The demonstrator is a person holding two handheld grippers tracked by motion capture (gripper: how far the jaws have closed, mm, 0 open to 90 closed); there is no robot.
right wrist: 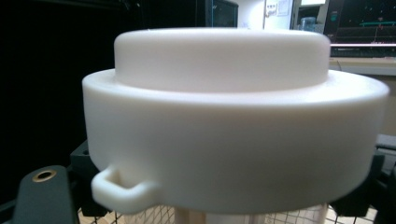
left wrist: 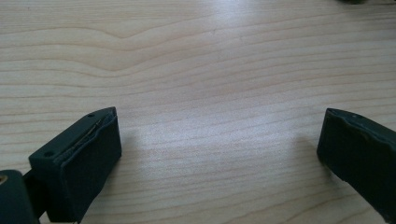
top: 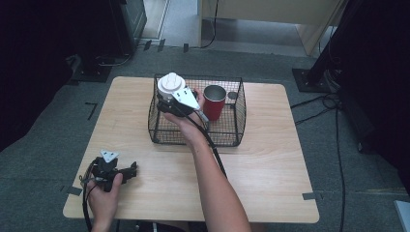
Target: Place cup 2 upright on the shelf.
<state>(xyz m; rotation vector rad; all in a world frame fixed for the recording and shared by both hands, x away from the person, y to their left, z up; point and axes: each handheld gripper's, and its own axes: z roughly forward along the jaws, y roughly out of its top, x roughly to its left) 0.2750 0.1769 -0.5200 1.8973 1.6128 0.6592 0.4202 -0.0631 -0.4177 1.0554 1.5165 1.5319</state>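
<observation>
A container with a wide white lid [top: 170, 84] is held over the left part of a black wire basket [top: 196, 141]. My right gripper [top: 167, 103] is shut on it just below the lid. In the right gripper view the lid [right wrist: 224, 135] looms close, with a small loop tab at its lower left, and the black jaws press in from both sides beneath it. A red cup [top: 214, 102] with a metal inside stands upright in the basket, to the right of the container. My left gripper [top: 131, 170] rests low over the table's front left, open, with bare wood between its fingers [left wrist: 79, 168].
The basket sits on the far middle of the light wooden table [top: 270, 159]. Cables trail across the grey floor at the right [top: 338, 145]. Dark equipment stands beyond the table's far left and right corners.
</observation>
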